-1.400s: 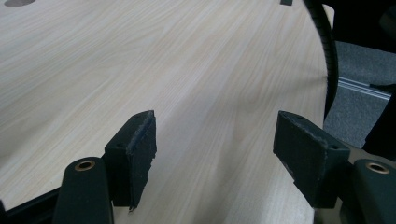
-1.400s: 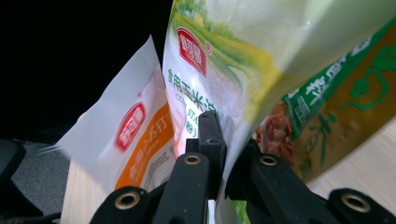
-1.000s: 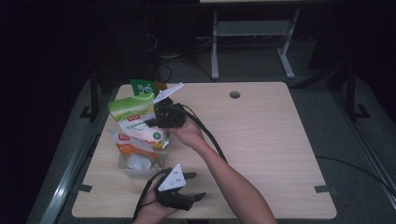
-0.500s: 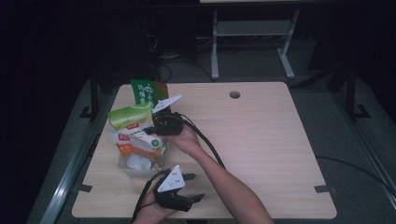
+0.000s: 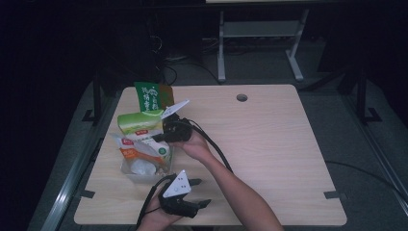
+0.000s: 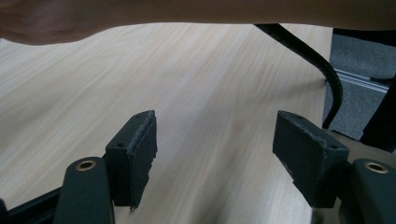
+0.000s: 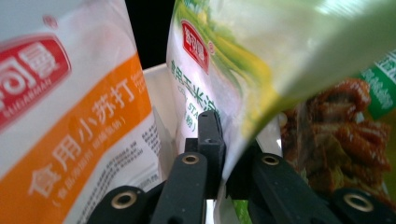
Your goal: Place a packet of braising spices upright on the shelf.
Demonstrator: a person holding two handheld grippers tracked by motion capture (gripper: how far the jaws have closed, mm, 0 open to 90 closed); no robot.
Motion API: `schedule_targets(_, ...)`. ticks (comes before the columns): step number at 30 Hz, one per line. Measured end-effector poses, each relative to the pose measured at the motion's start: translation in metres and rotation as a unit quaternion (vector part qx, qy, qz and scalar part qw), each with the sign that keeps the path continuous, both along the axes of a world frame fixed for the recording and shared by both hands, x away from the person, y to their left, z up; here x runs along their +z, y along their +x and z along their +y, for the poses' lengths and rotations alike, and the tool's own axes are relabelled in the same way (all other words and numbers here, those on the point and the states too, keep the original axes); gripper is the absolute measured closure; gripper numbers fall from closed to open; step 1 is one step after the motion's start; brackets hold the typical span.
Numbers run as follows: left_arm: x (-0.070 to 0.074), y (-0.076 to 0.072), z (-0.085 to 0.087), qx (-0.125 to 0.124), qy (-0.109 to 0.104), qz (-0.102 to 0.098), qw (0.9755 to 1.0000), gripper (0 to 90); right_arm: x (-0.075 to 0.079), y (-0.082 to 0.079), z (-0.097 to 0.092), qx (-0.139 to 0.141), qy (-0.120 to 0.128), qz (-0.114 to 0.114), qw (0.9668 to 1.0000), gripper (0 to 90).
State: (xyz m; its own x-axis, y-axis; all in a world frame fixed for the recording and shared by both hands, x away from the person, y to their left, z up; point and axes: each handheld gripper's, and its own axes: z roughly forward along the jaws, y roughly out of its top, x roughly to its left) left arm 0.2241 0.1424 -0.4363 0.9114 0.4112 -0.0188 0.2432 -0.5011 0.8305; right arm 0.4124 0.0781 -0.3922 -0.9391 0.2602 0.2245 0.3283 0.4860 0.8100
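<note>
While the right tongs [image 5: 161, 136] pinched the lower edge of a green-and-white pouch [image 5: 139, 121], that pouch hung just above a clear plastic bin [image 5: 129, 172] at the left of the tabletop [image 5: 269, 144], its long axis running across the bin. An orange-and-white pouch [image 5: 137, 151] already stood inside, just below and beside it, so the drop lay straight down from the right hand. A green packet [image 5: 148, 96] stood behind. The left tongs [image 5: 199, 192] rested near the front edge, wide and holding nothing. Dark floor and a grey metal frame [image 5: 260, 33] lay beyond.
</note>
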Motion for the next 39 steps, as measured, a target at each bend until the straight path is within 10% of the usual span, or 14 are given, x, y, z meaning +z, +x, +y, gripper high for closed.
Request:
schedule_targets(14,-0.002,0.009,0.003,0.020,0.004,0.002,0.9998,27.7,0.004,-0.001,-0.010,-0.004,-0.010,0.005,0.9999,72.6)
schedule_targets(39,-0.002,0.018,0.005,0.033,0.000,0.016,0.9993,25.1,0.023,-0.003,-0.087,-0.045,-0.002,0.008,0.9990,44.6)
